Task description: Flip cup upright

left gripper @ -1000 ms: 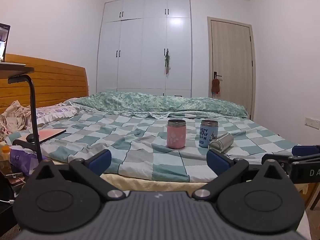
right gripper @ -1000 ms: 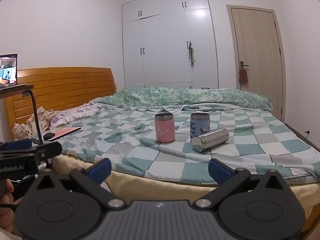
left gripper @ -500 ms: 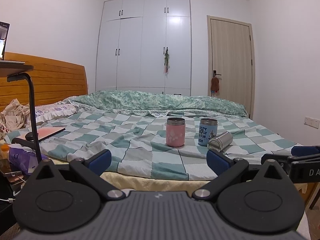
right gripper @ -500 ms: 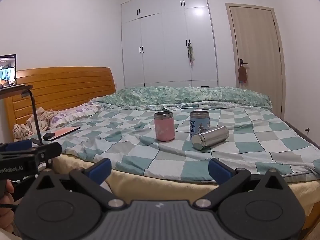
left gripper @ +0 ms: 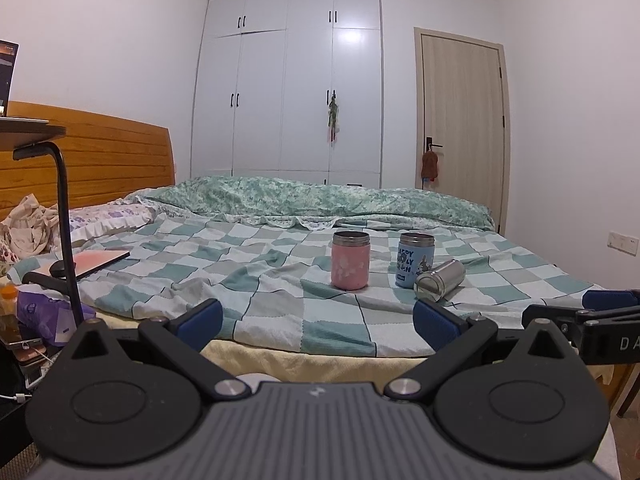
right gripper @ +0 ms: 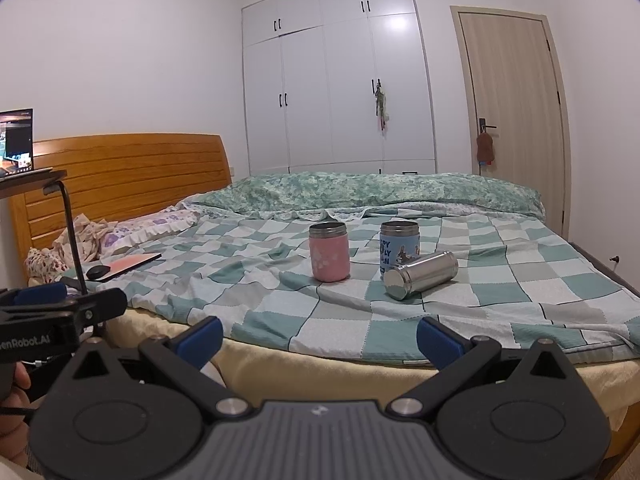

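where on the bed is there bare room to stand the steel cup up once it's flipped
Open blanket runs between the steel cup and the bed's near edge, and to its right. Left of it is crowded: blue cup close behind, pink cup beside that.

In front of me the bed (right gripper: 520,292) wears a green-and-white checked blanket. On it a pink cup (right gripper: 329,252) and a blue cup (right gripper: 399,245) stand upright near each other, and a steel cup (right gripper: 421,275) lies on its side just beside the blue one. A pink tablet (right gripper: 128,264) lies near the pillow (right gripper: 148,230).
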Demonstrator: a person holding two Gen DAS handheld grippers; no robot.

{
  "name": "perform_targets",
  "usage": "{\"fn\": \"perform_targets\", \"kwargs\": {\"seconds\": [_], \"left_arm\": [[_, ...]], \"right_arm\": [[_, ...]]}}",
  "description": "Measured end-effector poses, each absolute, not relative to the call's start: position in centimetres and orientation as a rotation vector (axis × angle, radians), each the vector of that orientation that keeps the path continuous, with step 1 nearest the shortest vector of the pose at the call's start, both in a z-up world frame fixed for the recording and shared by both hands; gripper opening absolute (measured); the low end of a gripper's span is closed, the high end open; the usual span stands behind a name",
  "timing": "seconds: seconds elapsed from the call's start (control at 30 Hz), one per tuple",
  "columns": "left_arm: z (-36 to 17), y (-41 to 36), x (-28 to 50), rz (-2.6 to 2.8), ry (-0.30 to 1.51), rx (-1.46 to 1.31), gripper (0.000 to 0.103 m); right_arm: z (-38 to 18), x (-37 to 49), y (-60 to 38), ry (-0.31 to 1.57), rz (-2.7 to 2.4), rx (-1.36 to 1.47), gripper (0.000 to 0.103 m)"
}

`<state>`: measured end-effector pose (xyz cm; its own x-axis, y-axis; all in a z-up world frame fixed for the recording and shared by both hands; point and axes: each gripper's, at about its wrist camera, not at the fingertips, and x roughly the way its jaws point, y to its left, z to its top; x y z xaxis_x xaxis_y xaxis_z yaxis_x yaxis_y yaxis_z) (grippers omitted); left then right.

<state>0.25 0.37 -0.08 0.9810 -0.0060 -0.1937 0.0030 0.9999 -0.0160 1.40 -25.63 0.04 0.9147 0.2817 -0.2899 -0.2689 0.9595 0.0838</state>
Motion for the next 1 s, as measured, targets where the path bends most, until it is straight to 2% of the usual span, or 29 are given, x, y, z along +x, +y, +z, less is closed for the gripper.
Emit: {"fn": "perform_targets", "kwargs": {"seconds": [1.0], "left_arm": [[-0.17, 0.28, 0.17, -0.004, 0.207, -0.012, 0.103]], "right_arm": [[-0.04, 1.68, -25.78, 0.315, 0.279, 0.045, 0.103]]}}
